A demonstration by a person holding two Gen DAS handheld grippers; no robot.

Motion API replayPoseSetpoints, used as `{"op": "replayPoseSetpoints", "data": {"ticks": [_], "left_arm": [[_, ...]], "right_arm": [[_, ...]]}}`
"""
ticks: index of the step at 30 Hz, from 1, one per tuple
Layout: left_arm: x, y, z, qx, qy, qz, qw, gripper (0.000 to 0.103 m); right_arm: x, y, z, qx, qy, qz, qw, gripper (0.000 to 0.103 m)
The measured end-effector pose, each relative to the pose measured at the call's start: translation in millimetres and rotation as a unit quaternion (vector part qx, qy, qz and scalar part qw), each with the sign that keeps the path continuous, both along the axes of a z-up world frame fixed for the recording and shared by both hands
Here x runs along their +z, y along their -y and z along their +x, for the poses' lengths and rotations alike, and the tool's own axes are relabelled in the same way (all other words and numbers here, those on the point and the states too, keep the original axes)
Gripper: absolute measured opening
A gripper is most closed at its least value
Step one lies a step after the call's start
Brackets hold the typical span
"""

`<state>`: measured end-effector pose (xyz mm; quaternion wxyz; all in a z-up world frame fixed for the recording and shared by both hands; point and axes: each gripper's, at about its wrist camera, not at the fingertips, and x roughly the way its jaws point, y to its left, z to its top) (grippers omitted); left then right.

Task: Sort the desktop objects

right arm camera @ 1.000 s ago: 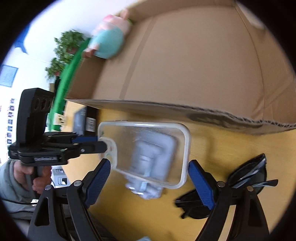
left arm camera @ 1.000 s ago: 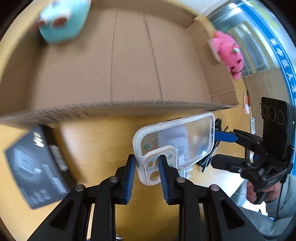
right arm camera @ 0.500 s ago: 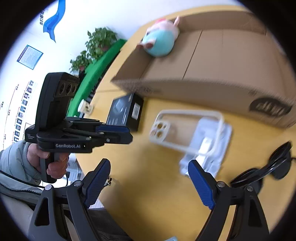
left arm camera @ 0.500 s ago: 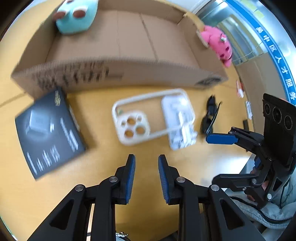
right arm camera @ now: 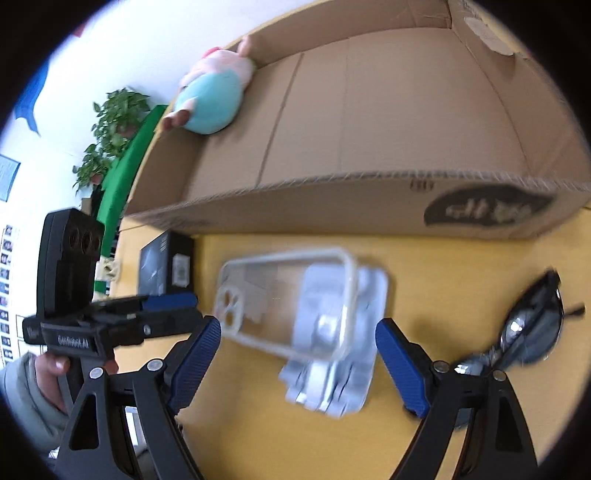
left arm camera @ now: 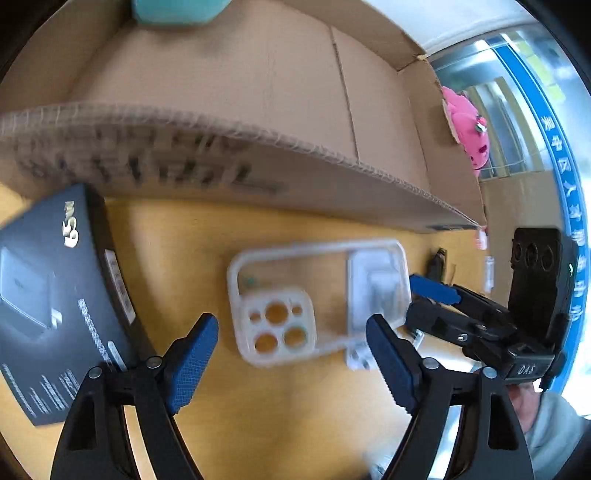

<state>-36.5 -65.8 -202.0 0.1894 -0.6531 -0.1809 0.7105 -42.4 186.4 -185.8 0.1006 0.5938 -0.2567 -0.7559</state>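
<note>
A clear phone case (left arm camera: 306,302) (right arm camera: 288,295) lies flat on the wooden table, its far end resting on a white plastic packet (left arm camera: 376,291) (right arm camera: 332,354). My left gripper (left arm camera: 291,354) (right arm camera: 184,309) hovers over the case's camera end, its jaws opening wide, pads clear of the case. From the other side my right gripper (right arm camera: 299,354) (left arm camera: 412,301) stands open over the packet end, touching nothing. The open cardboard box (left arm camera: 258,110) (right arm camera: 369,129) sits just behind, with a teal plush (right arm camera: 210,99) (left arm camera: 177,11) in its far corner.
A black product box (left arm camera: 48,302) (right arm camera: 166,266) lies left of the case. Dark sunglasses (right arm camera: 532,325) (left arm camera: 437,262) lie to its right. A pink plush (left arm camera: 469,129) hangs at the cardboard box's right end. A person's hand (right arm camera: 51,373) holds the left gripper.
A second ago my left gripper held the phone case in the air. The case now lies on the table, the left jaws have spread wide, and both grippers have dropped closer to it.
</note>
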Motion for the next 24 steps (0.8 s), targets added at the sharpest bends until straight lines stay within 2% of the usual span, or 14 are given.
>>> {"op": "replayPoseSetpoints", "data": {"ticks": [1, 2, 4, 5, 6, 8, 12, 15, 17, 19, 20, 21, 23, 24], "left_arm": [[0, -5, -1, -0.009, 0.0, 0.007, 0.9999, 0.075], [0, -8, -1, -0.014, 0.002, 0.022, 0.9997, 0.049], [4, -14, 1, -0.024, 0.011, 0.064, 0.9976, 0.026], [9, -17, 3, -0.03, 0.002, 0.067, 0.9973, 0.027], [14, -20, 5, -0.039, -0.01, 0.067, 0.9969, 0.027], [22, -26, 9, -0.05, -0.022, 0.055, 0.997, 0.025], [22, -12, 18, -0.034, -0.018, 0.047, 0.9982, 0.025], [18, 5, 24, -0.018, -0.011, 0.033, 0.9992, 0.027], [15, 18, 28, -0.004, -0.006, 0.028, 0.9996, 0.03], [10, 29, 30, 0.008, 0.0, 0.023, 0.9997, 0.03], [8, 32, 31, 0.013, 0.002, 0.022, 0.9997, 0.03], [4, 36, 30, 0.02, 0.007, 0.02, 0.9996, 0.03], [-2, 39, 28, 0.03, 0.014, 0.02, 0.9992, 0.03], [-2, 39, 28, 0.033, 0.014, 0.022, 0.9991, 0.03]], "right_arm": [[-8, 0, -4, 0.0, 0.013, -0.006, 1.0, 0.087], [-14, -1, -5, -0.001, 0.023, -0.007, 1.0, 0.087], [-12, -3, -3, -0.001, 0.017, -0.018, 1.0, 0.082], [-6, -3, -1, 0.002, 0.003, -0.032, 0.999, 0.07], [0, 0, 1, 0.007, -0.01, -0.033, 0.999, 0.064], [14, 14, 7, 0.036, -0.037, -0.029, 0.998, 0.062], [16, 31, 15, 0.068, -0.037, -0.007, 0.997, 0.062], [10, 16, 14, 0.021, -0.026, -0.044, 0.998, 0.062], [0, 5, 7, -0.001, -0.001, -0.047, 0.999, 0.07], [-14, 3, -3, 0.0, 0.024, -0.052, 0.998, 0.075], [-14, 2, -6, -0.001, 0.005, -0.068, 0.998, 0.075], [-15, 3, -10, 0.003, 0.01, -0.07, 0.997, 0.075], [-13, 9, -15, 0.02, 0.01, -0.034, 0.999, 0.054], [-16, 12, -15, 0.026, 0.016, -0.015, 0.999, 0.026]]}}
